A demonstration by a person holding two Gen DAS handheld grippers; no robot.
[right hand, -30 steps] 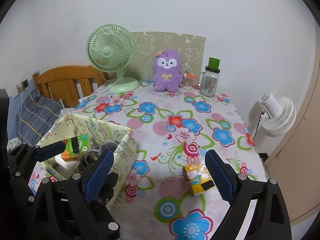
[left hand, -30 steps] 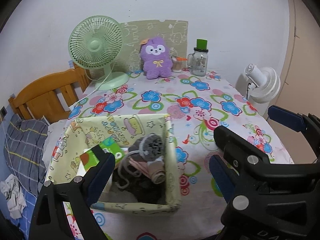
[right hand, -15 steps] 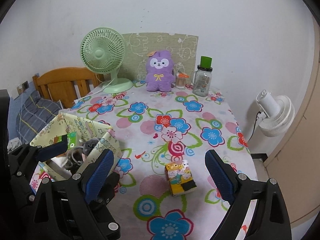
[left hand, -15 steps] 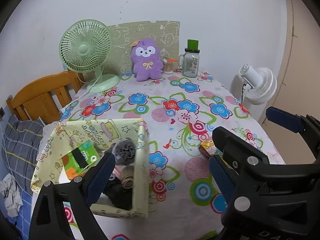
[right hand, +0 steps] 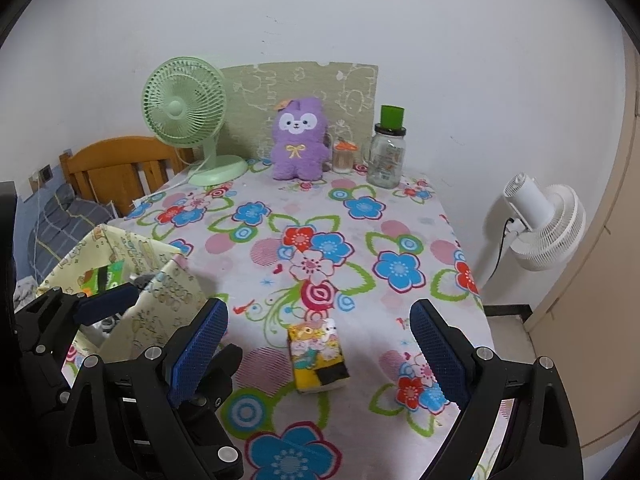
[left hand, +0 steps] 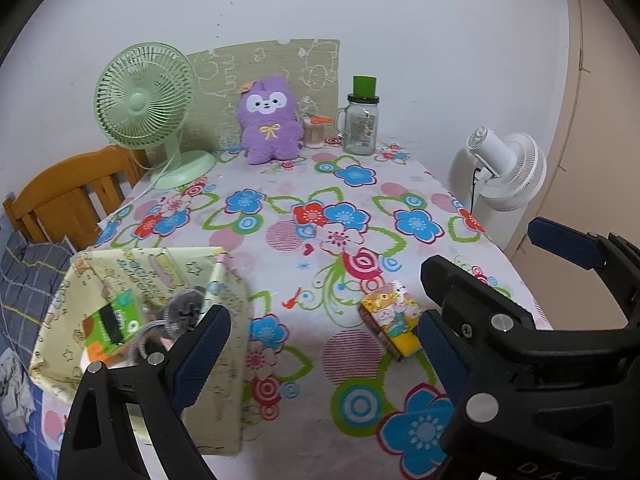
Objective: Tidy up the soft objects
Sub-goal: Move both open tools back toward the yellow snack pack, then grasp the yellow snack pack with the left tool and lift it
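between the spread, empty fingers of the right gripper [right hand: 319, 354] — a yellow tissue pack [right hand: 317, 356] flat on the tablecloth [right hand: 256, 216]; left gripper [left hand: 324, 354] likewise gaping, holding nothing — fabric bin [left hand: 100, 276] by its left finger.

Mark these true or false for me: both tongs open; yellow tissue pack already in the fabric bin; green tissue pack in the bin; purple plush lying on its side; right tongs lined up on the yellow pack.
1. Both left tongs and right tongs are open: true.
2. Yellow tissue pack is in the fabric bin: false, it lies on the tablecloth.
3. Green tissue pack is in the bin: true.
4. Purple plush lies on its side: false, it sits upright.
5. Right tongs frame the yellow pack: true.
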